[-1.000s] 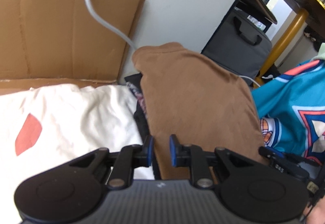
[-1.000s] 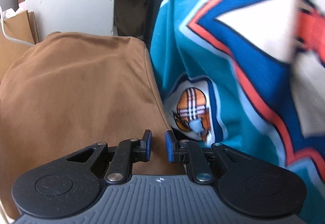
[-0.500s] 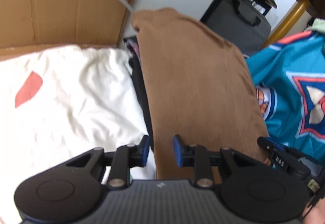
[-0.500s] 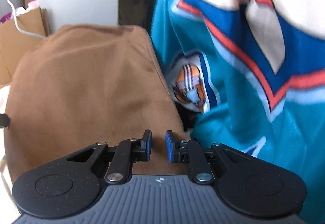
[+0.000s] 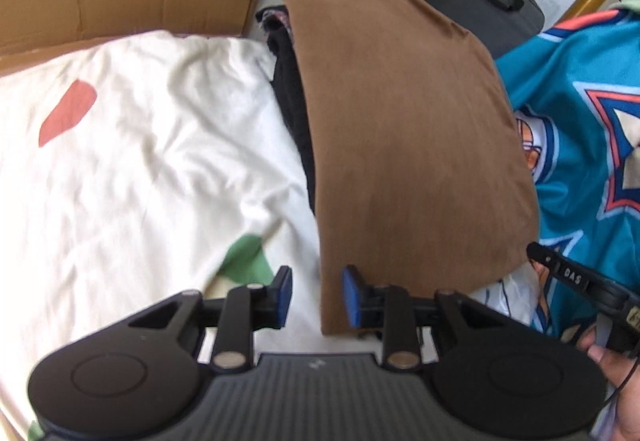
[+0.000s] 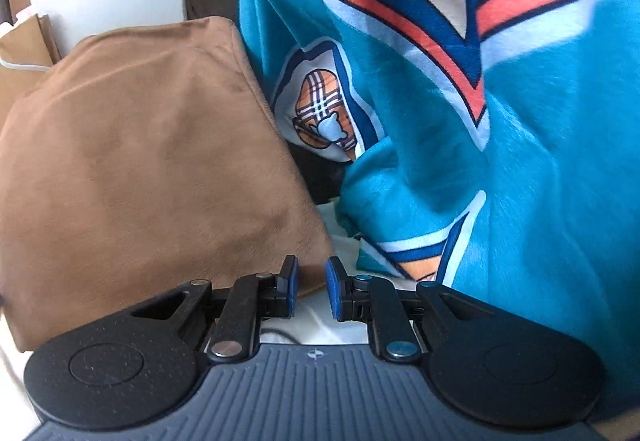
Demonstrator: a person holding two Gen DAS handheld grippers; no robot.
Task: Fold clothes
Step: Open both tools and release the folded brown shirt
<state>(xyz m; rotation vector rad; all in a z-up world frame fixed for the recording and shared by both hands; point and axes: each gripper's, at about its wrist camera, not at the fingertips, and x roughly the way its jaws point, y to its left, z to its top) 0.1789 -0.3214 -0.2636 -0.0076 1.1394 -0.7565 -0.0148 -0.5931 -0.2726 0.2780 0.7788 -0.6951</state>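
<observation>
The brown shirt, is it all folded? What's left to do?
The brown shirt looks folded, lying on a dark stack. Both grippers, left and right, are open, holding nothing. The teal jersey is crumpled and unfolded; the white cloth is wrinkled.

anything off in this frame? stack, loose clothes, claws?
Mostly tidy. The brown folded garment overhangs the dark clothes under it, so the stack looks askew. The teal jersey is bunched against it, unfolded. Both claws are open, holding nothing.
</observation>
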